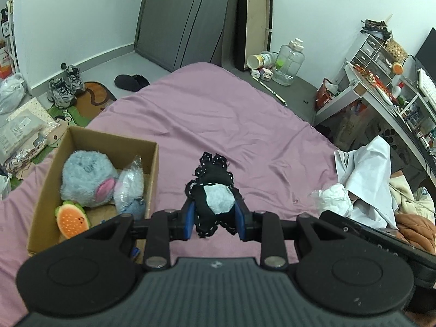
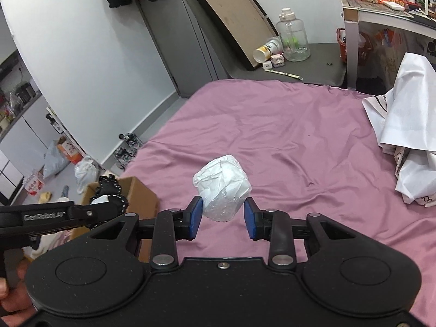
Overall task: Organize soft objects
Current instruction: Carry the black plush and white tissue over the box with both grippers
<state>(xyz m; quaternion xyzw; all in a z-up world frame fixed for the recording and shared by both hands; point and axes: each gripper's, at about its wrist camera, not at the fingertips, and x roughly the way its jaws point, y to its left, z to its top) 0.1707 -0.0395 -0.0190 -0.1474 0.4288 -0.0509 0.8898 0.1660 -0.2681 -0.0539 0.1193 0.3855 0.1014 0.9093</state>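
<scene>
My left gripper (image 1: 215, 212) is shut on a black soft toy with white stitching and a white patch (image 1: 214, 190), held above the pink bed sheet beside a cardboard box (image 1: 152, 169). The box holds a grey plush (image 1: 85, 179), a bagged plush (image 1: 129, 188) and an orange watermelon-slice plush (image 1: 72, 220). My right gripper (image 2: 223, 216) is open, its blue pads on either side of a white crumpled wrapped ball (image 2: 222, 188) lying on the sheet. The left gripper with the black toy (image 2: 109, 199) shows in the right wrist view, over the box (image 2: 141, 193).
White clothes (image 2: 408, 136) are piled on the bed's right side. A desk (image 1: 387, 100) stands to the right. A water jug (image 1: 288, 62) and a leaning tray (image 1: 256, 24) stand past the bed's far end. Shoes (image 1: 64, 87) and bags lie on the floor to the left.
</scene>
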